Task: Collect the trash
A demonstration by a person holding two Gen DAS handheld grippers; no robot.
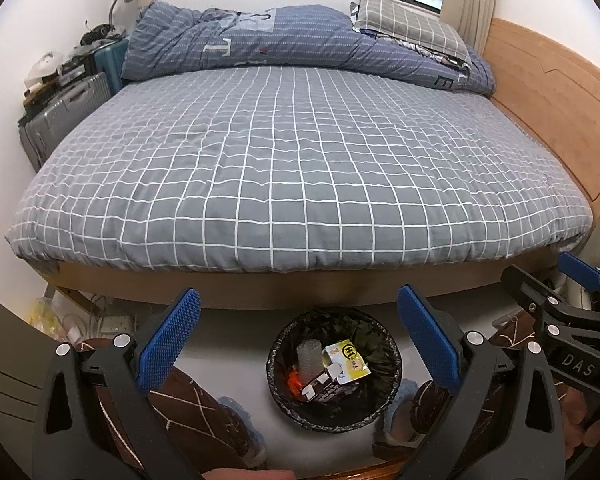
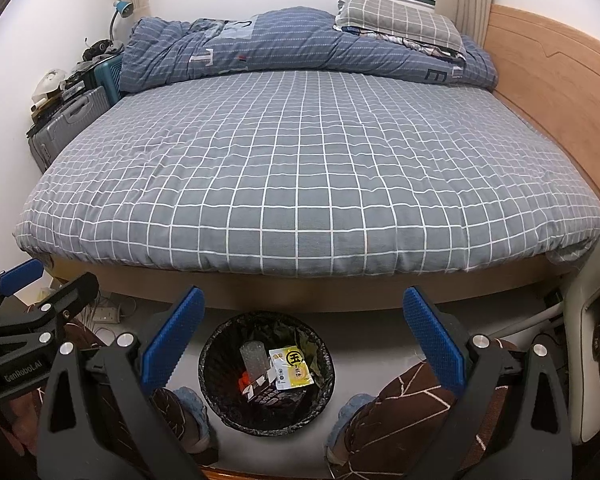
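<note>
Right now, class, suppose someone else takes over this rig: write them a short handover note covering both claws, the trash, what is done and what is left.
Left claw: open, empty, held above the bin.
Right claw: open, empty, also above the bin.
Trash: a yellow packet, a clear wrapper, a dark carton and an orange scrap lie inside the bin, which stands on the floor at the foot of the bed.
Done: those pieces are binned.
Left: no loose trash shows on the bed; check the floor clutter by the power strip before finishing.
</note>
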